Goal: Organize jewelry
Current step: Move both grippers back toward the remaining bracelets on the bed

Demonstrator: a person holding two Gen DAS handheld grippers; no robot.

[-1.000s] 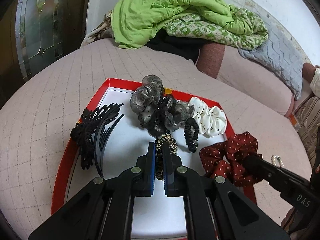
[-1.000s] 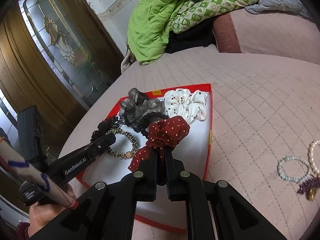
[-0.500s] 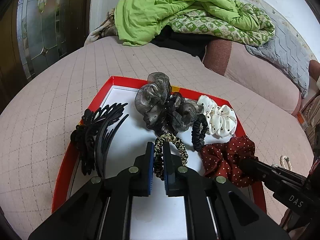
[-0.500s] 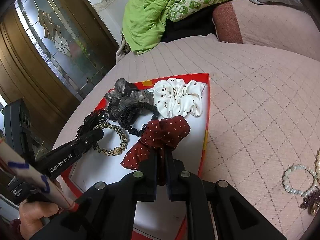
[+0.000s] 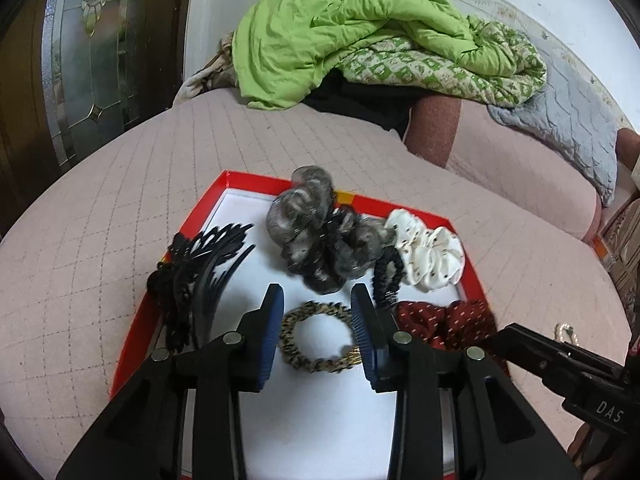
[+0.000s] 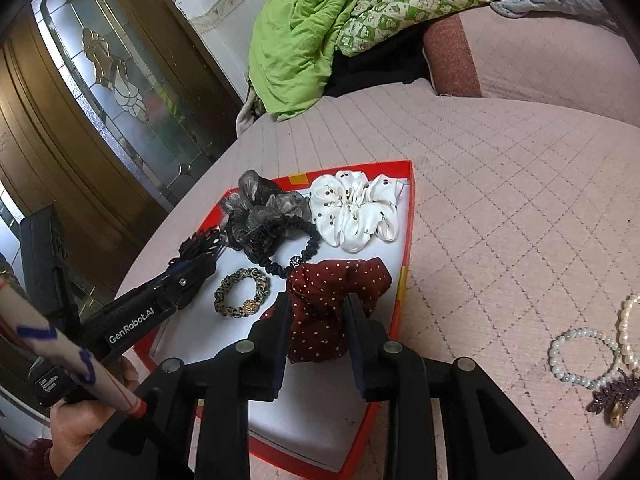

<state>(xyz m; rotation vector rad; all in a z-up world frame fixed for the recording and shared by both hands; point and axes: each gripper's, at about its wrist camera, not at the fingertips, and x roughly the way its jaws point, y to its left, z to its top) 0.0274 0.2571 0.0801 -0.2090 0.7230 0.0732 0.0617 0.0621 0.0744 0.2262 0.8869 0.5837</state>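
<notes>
A red-rimmed tray (image 5: 176, 240) (image 6: 406, 248) with a white floor lies on the pink quilt. My left gripper (image 5: 318, 316) is open, its jaws on either side of a leopard-print hair tie (image 5: 316, 338) (image 6: 240, 292) lying flat in the tray. My right gripper (image 6: 316, 320) is open around a dark red dotted scrunchie (image 6: 336, 300) (image 5: 444, 320) resting on the tray floor. Also in the tray are a grey sheer scrunchie (image 5: 316, 232), a white scrunchie (image 6: 356, 212), a black hair tie (image 6: 296, 256) and a black comb clip (image 5: 192, 276).
Pearl bracelets (image 6: 584, 356) and a purple brooch (image 6: 616, 392) lie on the quilt right of the tray. A green blanket (image 5: 360, 32) and a grey pillow (image 5: 568, 120) are piled at the back. A wooden glass door (image 6: 80, 100) stands to the left.
Both grippers opened. The left let go of the leopard hair tie, which now lies flat in the tray. The right released the red scrunchie onto the tray floor.
</notes>
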